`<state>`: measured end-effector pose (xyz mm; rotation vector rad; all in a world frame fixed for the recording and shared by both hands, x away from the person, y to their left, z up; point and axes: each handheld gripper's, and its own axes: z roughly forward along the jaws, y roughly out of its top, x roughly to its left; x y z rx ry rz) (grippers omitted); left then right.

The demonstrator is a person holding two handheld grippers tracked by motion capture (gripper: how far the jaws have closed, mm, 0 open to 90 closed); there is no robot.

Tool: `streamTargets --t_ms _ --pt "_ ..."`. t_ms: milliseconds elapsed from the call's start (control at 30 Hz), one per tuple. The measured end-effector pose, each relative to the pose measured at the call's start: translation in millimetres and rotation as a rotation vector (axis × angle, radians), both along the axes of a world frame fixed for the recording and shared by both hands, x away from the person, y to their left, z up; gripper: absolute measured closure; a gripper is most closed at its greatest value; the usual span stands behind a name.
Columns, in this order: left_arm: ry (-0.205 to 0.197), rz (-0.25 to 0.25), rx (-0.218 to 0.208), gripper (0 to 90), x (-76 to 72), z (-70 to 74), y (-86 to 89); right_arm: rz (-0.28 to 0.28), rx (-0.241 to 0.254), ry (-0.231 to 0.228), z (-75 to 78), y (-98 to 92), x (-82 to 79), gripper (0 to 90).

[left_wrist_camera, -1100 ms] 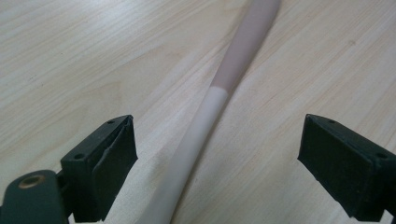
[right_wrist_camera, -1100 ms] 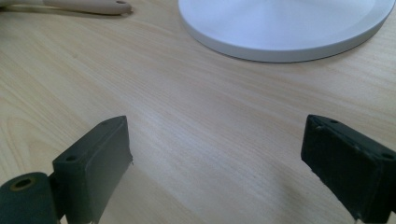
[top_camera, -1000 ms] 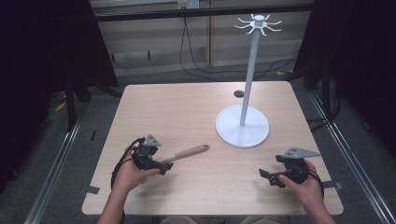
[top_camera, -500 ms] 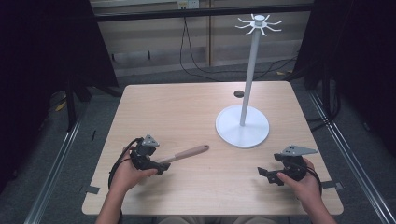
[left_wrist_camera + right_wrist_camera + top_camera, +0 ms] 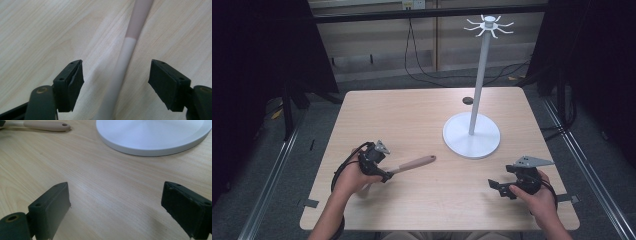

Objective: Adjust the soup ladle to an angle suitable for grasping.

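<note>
Table (image 5: pixel 422 115), w/ white stand (image 5: pixel 472 136) at far right. Utensil (image 5: pixel 414 163) lies near-left, pink handle toward stand, shaft between left gripper (image 5: pixel 116 76) jaws: just been closing, pads not yet touching it. Right gripper (image 5: pixel 116 206) wide open, empty, near-right.

utensil (image 5: pixel 412 164) | pink handle, white shaft | lying flat | table's front-left part

No legible text — views perhaps too coarse.
</note>
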<state>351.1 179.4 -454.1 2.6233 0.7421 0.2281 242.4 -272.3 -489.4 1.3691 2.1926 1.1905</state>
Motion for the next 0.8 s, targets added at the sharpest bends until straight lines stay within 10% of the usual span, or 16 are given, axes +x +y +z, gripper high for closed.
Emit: streamTargets --t_ms 800 --pt "0.106 -0.188 0.209 76.0 17.0 -12.1 -37.7 -0.003 0.005 0.0 0.6 -2.9 -1.0 8.1"
